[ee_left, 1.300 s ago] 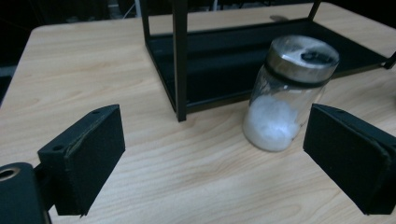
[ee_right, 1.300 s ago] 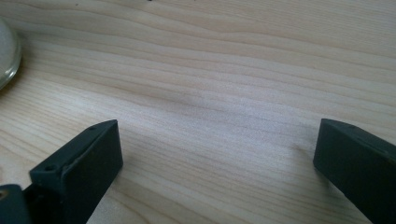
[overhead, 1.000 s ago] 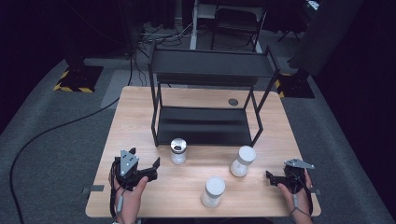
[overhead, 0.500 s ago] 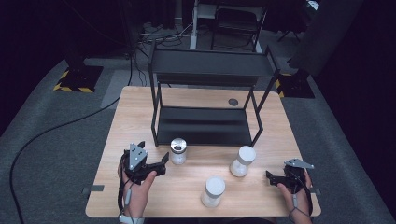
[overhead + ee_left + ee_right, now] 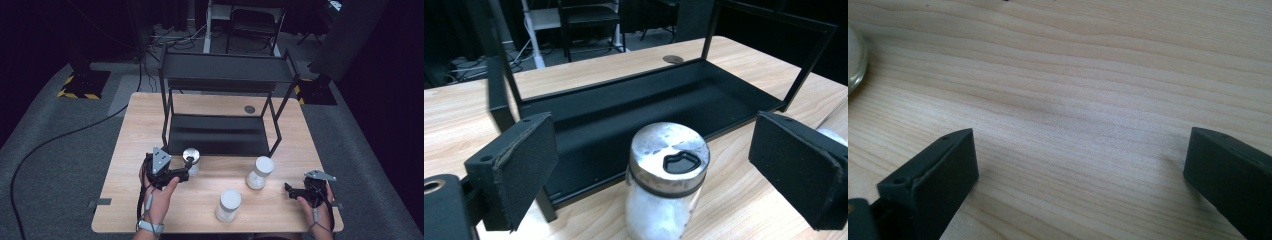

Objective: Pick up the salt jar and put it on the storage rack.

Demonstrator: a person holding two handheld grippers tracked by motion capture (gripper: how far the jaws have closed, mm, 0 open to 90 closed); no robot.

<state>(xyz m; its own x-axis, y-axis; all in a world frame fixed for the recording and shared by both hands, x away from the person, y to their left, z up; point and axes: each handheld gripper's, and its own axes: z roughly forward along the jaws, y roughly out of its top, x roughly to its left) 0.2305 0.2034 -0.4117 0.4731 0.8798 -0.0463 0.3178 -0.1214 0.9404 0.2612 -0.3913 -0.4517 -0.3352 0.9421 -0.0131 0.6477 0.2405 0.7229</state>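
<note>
A glass jar with a metal shaker lid [image 5: 191,159] holds white powder and stands just in front of the black rack. My left gripper [image 5: 184,174] is at its near left side. In the left gripper view the jar [image 5: 668,172] sits between the two black pads [image 5: 521,167], which stand wide apart and do not touch it. My right gripper [image 5: 290,190] rests low near the table's front right corner. In the right gripper view it [image 5: 1078,175] is open over bare wood.
A black two-level metal rack [image 5: 220,135] stands at the middle and back of the wooden table [image 5: 130,150]. Two white-lidded jars are in front: one at right [image 5: 260,172], one near the front edge [image 5: 229,205]. A glass rim [image 5: 853,60] shows at the left edge.
My left gripper has moved right and slightly forward, up to the metal-lidded jar, which now lies between its jaws. The right gripper has stayed still.
</note>
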